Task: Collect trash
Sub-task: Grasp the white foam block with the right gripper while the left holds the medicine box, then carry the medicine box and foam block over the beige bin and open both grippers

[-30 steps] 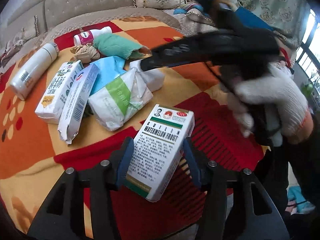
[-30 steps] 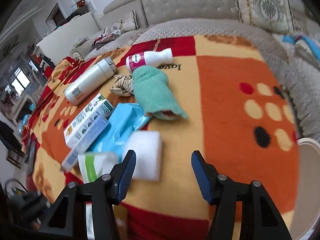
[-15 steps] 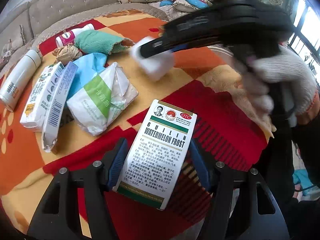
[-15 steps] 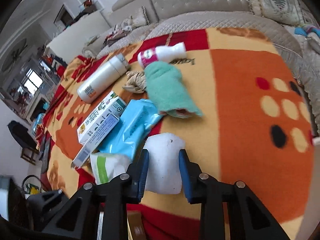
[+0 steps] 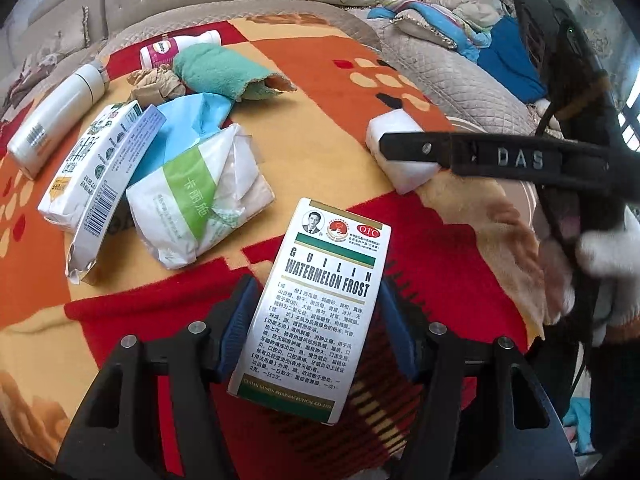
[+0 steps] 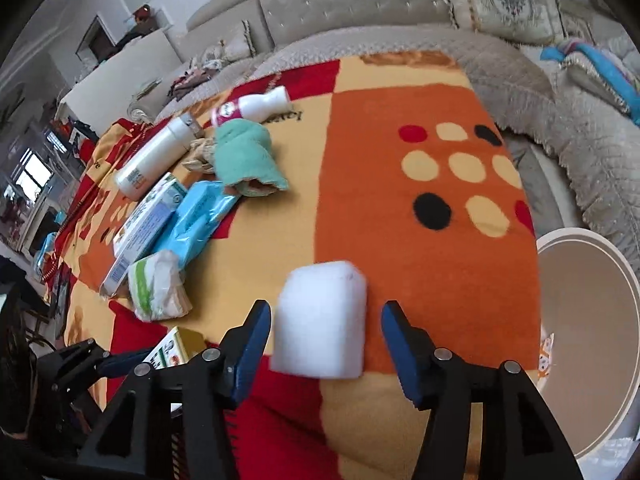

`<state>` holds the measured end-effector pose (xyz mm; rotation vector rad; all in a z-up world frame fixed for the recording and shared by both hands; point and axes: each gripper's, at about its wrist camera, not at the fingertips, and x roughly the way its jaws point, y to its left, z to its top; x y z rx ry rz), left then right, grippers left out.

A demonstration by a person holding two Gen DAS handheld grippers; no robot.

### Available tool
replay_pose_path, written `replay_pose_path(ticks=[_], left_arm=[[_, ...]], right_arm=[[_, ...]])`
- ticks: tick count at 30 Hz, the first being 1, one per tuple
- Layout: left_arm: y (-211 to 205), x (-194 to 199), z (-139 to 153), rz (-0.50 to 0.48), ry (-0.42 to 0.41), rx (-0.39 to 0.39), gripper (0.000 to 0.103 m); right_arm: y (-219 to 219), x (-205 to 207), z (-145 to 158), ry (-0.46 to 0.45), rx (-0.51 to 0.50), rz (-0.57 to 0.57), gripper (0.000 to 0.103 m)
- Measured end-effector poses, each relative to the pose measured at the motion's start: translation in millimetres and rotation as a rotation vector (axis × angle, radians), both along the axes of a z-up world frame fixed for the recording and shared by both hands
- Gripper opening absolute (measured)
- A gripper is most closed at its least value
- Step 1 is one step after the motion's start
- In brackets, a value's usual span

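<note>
My left gripper (image 5: 316, 316) is shut on a white medicine box (image 5: 316, 304) marked Watermelon Frost and holds it over the blanket's near edge. My right gripper (image 6: 324, 324) is open, with a white foam block (image 6: 322, 320) between its fingers but not touching them; the block looks blurred. The block also shows in the left wrist view (image 5: 396, 156) behind the right gripper's finger. A white bin (image 6: 588, 328) stands at the right of the blanket.
On the patterned blanket (image 6: 400, 140) lie a green-white packet (image 5: 200, 204), a blue wrapper (image 5: 192, 128), a toothpaste box (image 5: 108, 184), a green cloth (image 5: 224, 72), crumpled paper (image 5: 156, 84), a white flask (image 5: 56, 116) and a small bottle (image 5: 180, 44). A sofa stands behind.
My right gripper closed on the foam block, carried it right toward the bin, and has now opened. My left gripper kept the medicine box and shifted slightly.
</note>
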<state>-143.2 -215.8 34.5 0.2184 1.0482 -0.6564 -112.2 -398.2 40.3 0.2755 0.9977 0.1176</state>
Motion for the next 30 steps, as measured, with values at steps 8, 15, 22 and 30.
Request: replay_pose_path(ticks=[8, 15, 22, 30], left_arm=[[1, 3, -5, 0.039, 0.043, -0.039, 0.058], [-26, -5, 20, 0.01, -0.027, -0.056, 0.057], [-78, -4, 33, -0.033, -0.056, -0.074, 0.057], [-146, -2, 35, -0.096, -0.064, -0.086, 0.057]], right_arm=[[4, -2, -11, -0.028, -0.025, -0.017, 0.037], [-21, -28, 14, -0.094, 0.011, -0.041, 0.037], [-63, -60, 26, -0.115, -0.016, -0.134, 0.038], [-126, -96, 21, -0.099, -0.026, -0.28, 0.039]])
